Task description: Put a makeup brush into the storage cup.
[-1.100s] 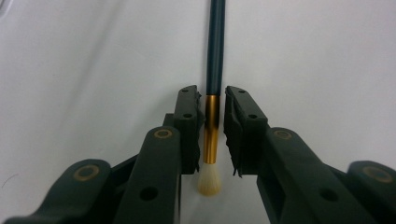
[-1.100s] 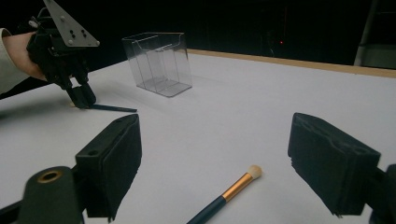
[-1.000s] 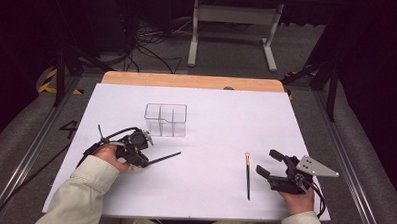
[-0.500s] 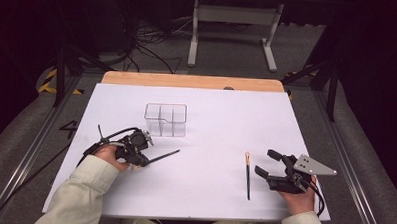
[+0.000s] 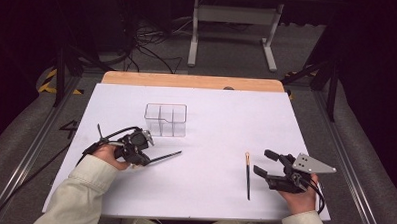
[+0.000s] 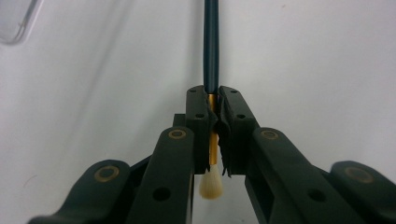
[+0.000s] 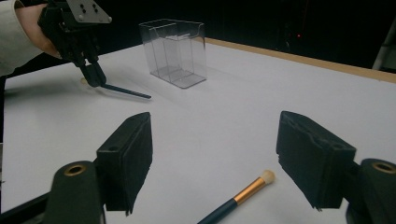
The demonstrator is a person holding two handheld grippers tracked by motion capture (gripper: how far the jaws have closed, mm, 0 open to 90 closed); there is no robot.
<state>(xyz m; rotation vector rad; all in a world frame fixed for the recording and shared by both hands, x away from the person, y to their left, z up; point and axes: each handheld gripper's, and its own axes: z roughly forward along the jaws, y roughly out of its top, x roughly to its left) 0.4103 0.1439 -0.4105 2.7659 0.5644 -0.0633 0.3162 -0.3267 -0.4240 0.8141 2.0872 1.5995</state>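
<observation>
Left tongs, high view: left tongs (image 5: 144, 159) at lower left of frame, clamped on a dark brush (image 5: 161, 157); final bit of closing done within the last second, hand kept in place.
Held brush, high view: low over the white worktop (image 5: 221, 118), long axis nearly level in the frame, free handle end toward centre right and slightly up-frame.
Right tongs, high view: right tongs (image 5: 265, 162) at lower right, apart, just been closing somewhat, nothing between them; second brush (image 5: 247, 175) just left of them, flat on the worktop, long axis almost straight up-frame, pale tip at the upper end.
Organiser, high view: clear divided organiser (image 5: 165, 120) upper left of centre, apart from both brushes.
Left gripper view: pads (image 6: 200, 122) shut on the gold ferrule (image 6: 212, 135); pale bristle tuft (image 6: 211, 185) at bottom centre, dark handle running straight to the top edge.
Right gripper view: own jaws wide at lower left and lower right; second brush (image 7: 238, 196) at bottom centre below the gap, untouched, tip toward upper right; left tongs (image 7: 93, 74) at upper left gripping the first brush (image 7: 123, 91).
Meaning for the work: first brush probably secured and ready to lift toward the organiser; second brush not yet gripped.
</observation>
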